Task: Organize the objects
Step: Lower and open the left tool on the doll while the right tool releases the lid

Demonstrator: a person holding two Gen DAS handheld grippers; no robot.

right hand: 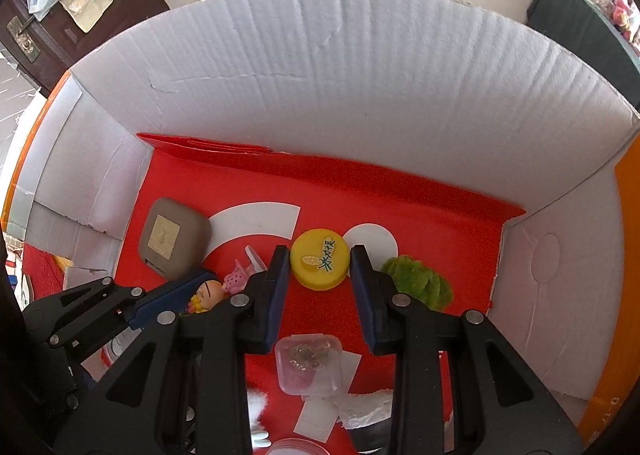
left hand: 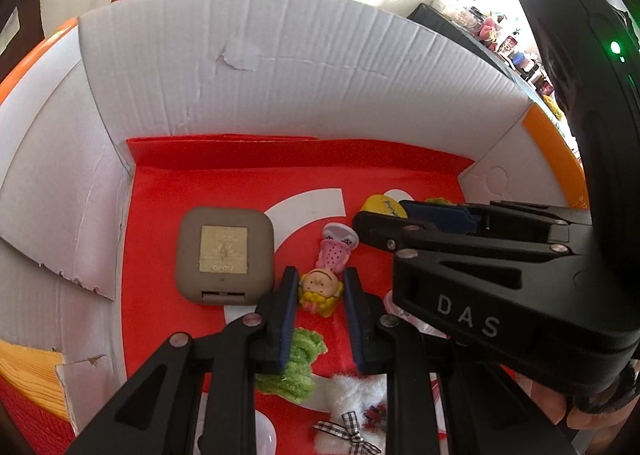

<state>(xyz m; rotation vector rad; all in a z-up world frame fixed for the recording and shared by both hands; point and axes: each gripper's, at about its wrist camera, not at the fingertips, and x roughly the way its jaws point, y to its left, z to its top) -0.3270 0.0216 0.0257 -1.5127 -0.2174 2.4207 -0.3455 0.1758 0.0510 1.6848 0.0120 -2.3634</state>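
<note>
Both grippers reach down into a white cardboard box (left hand: 280, 67) with a red floor. My left gripper (left hand: 321, 287) is shut on a small doll figurine (left hand: 320, 291) with a round face and yellow body, pads pressing on both its sides. In the right wrist view the figurine (right hand: 208, 293) shows beside the left gripper's blue pad. My right gripper (right hand: 320, 259) is shut on a round yellow cap (right hand: 319, 259) printed with a lemon slice and dark lettering. In the left wrist view the cap (left hand: 380, 205) peeks out past the right gripper (left hand: 386, 215).
A taupe square case (left hand: 224, 253) lies left of the figurine. A pink spotted piece (left hand: 336, 251) lies just beyond it. Green fuzzy tufts (left hand: 298, 359) (right hand: 418, 281), a white fluffy bow with plaid ribbon (left hand: 352, 391) and a clear little box (right hand: 308, 363) lie on the red floor.
</note>
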